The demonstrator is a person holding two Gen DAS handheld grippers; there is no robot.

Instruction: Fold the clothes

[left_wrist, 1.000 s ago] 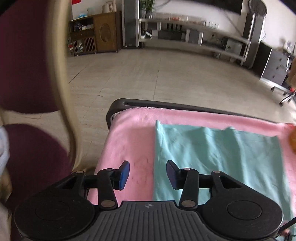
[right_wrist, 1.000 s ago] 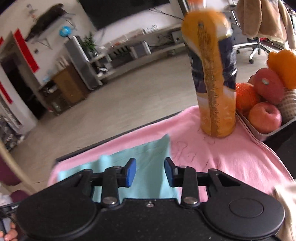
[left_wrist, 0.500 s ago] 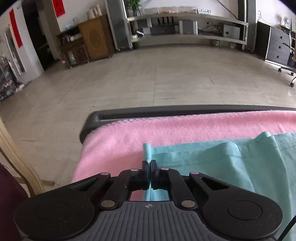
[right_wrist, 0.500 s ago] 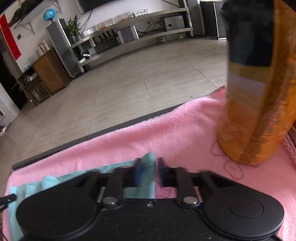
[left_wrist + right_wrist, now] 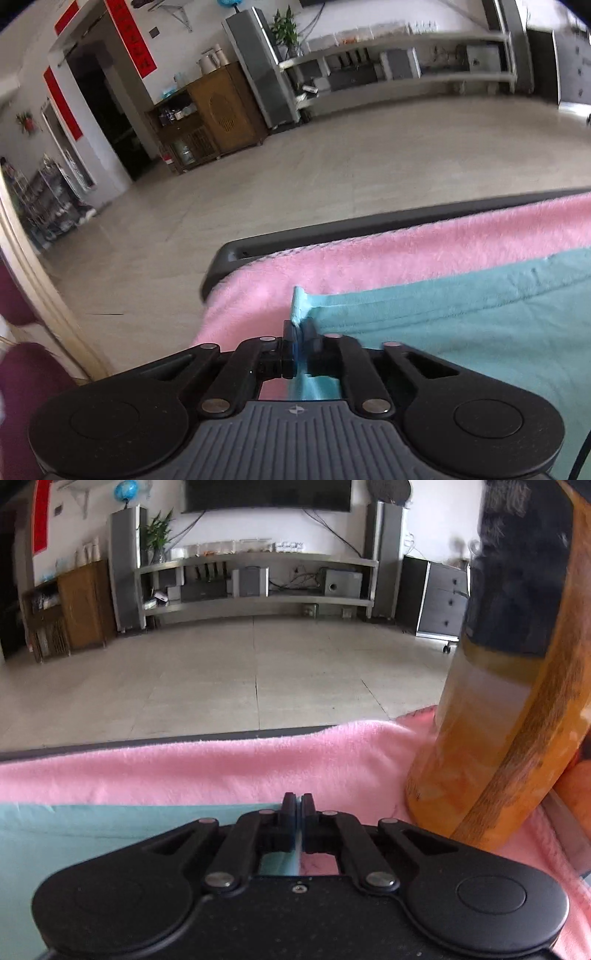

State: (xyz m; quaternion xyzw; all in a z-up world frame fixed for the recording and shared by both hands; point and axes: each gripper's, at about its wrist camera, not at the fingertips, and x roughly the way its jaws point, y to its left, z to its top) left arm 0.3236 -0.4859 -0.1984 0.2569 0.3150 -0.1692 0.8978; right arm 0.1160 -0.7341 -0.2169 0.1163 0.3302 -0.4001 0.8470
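A teal garment (image 5: 461, 332) lies flat on a pink blanket (image 5: 369, 266) that covers the table. My left gripper (image 5: 298, 332) is shut on the garment's far left corner, which sticks up between the pads. In the right wrist view the garment (image 5: 92, 830) spreads to the left, and my right gripper (image 5: 297, 805) is shut on its far right corner; a thin teal strip shows between the closed fingers.
A tall orange juice bottle (image 5: 509, 701) stands on the pink blanket (image 5: 258, 768) just right of my right gripper, with orange fruit (image 5: 576, 794) behind it. The table's dark edge (image 5: 332, 229) runs along the far side. A chair (image 5: 22, 332) stands at the left.
Both grippers went from open above the garment to shut on its two far corners. The right gripper closed fully over the last half second.
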